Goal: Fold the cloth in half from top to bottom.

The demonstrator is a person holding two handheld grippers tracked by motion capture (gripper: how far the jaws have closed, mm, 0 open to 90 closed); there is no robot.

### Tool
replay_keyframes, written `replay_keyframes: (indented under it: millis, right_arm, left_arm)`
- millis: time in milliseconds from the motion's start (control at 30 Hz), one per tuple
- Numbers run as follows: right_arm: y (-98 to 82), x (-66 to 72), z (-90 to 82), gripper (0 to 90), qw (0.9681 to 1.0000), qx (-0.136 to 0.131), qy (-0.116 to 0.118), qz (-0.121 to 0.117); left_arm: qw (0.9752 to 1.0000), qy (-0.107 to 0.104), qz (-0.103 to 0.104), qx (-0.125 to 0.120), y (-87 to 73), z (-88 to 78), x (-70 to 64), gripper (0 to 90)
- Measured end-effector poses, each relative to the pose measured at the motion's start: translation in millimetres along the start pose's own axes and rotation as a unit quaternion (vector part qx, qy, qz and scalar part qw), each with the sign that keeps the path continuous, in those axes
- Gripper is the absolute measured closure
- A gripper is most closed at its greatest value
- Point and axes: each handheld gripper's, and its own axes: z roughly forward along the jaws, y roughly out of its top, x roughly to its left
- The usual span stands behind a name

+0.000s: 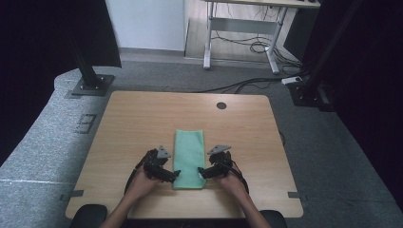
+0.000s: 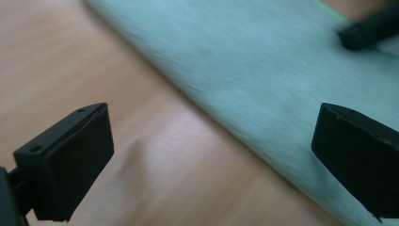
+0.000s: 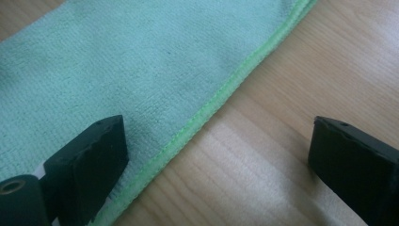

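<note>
Straddling the near corners of the green cloth (image 1: 189,159), folded long on the desk (image 1: 133,118), both jaws apart: left hand-held gripper (image 1: 175,175), right hand-held gripper (image 1: 201,172). Each should pinch hem only, evenly.

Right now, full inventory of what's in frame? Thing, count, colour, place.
microfibre cloth: 1, mint green with brighter green hem, folded into a long strip, flat at table centre near the front edge
table: 1, light wood, round dark grommet hole near far edge
desk frame: 1, white, on the floor beyond, cables under it
black stands: 2, flanking the table's far corners
left gripper: 1, black, open, at cloth's left edge
right gripper: 1, black, open, straddling cloth's right hem
hands: 2, behind the grippers
</note>
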Motion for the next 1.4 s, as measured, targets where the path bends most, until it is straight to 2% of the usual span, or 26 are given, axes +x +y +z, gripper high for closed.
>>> replay_keyframes:
  millis: [33,67,133,233,400,500,600,700,733,800,933,967,1100,1133,1167,1200,1400]
  right_arm:
    - [-1.0,0.7,-0.4,4.8,1.0000,-0.002,-0.001,-0.001]
    - [-1.0,0.7,-0.4,4.8,1.0000,-0.002,-0.001,-0.001]
    - [-4.1,3.4,-3.1,4.8,1.0000,-0.002,0.000,-0.002]
    - [-5.4,5.6,-4.7,4.8,1.0000,0.000,0.001,-0.003]
    - [-9.5,12.2,-8.9,5.0,1.0000,0.002,0.004,-0.008]
    - [-9.3,12.8,-9.9,7.3,0.9999,0.004,0.006,-0.010]
    - [-4.2,11.9,-11.1,8.5,0.9998,0.012,0.013,-0.012]
    - [3.9,5.6,-12.0,7.9,0.9999,0.003,0.014,-0.001]
    - [11.4,-1.3,-12.5,8.0,0.9999,-0.005,0.009,0.001]
    - [15.5,-5.1,-12.3,8.4,1.0000,-0.007,0.004,0.004]
    - [36.9,-27.9,-6.9,14.9,0.9995,-0.012,-0.012,0.025]
    - [36.9,-27.9,-6.9,14.9,0.9995,-0.012,-0.012,0.025]
    - [53.6,-41.2,-0.1,26.2,0.9992,-0.017,-0.021,0.028]
    - [61.0,-45.3,4.4,32.9,0.9993,-0.017,-0.023,0.024]
    - [61.0,-45.3,4.4,32.9,0.9993,-0.017,-0.023,0.024]
    - [68.2,-49.0,10.7,38.6,0.9994,-0.014,-0.025,0.018]
    - [78.2,-58.3,24.9,47.8,0.9993,-0.008,-0.030,0.018]
  left_arm:
    - [0.9999,0.014,-0.008,-0.006,3.3,-0.3,9.0,0.0]
    - [0.9999,0.014,-0.008,-0.006,3.3,-0.3,9.0,0.0]
    - [0.9993,0.026,-0.023,-0.014,6.7,3.1,20.4,0.0]
    - [0.9988,0.030,-0.033,-0.019,7.9,8.0,24.2,0.0]
    - [0.9987,0.043,-0.027,-0.007,6.9,21.9,23.0,0.0]
    - [0.9987,0.041,-0.028,-0.005,5.7,25.5,22.3,0.0]
    - [0.9985,0.033,-0.044,-0.003,4.2,25.9,24.4,0.0]
    - [0.9983,0.034,-0.046,-0.002,3.9,25.7,23.9,0.0]
    - [0.9982,0.035,-0.048,-0.001,3.7,25.6,23.7,0.0]
    - [0.9982,0.036,-0.048,-0.002,3.7,25.6,23.6,0.0]
    - [0.9981,0.036,-0.049,-0.001,3.6,25.6,23.4,0.0]
    - [0.9981,0.036,-0.050,-0.002,3.6,25.7,23.3,0.0]
    - [0.9980,0.037,-0.052,-0.003,3.5,25.7,23.0,0.0]
    - [0.9980,0.037,-0.052,-0.001,3.4,25.4,22.9,0.0]
    - [0.9980,0.037,-0.052,-0.001,3.4,25.4,22.9,0.0]
    - [0.9979,0.038,-0.053,-0.002,3.3,25.4,22.6,0.2]
    - [0.9980,0.037,-0.051,-0.004,2.4,24.4,20.6,1.9]
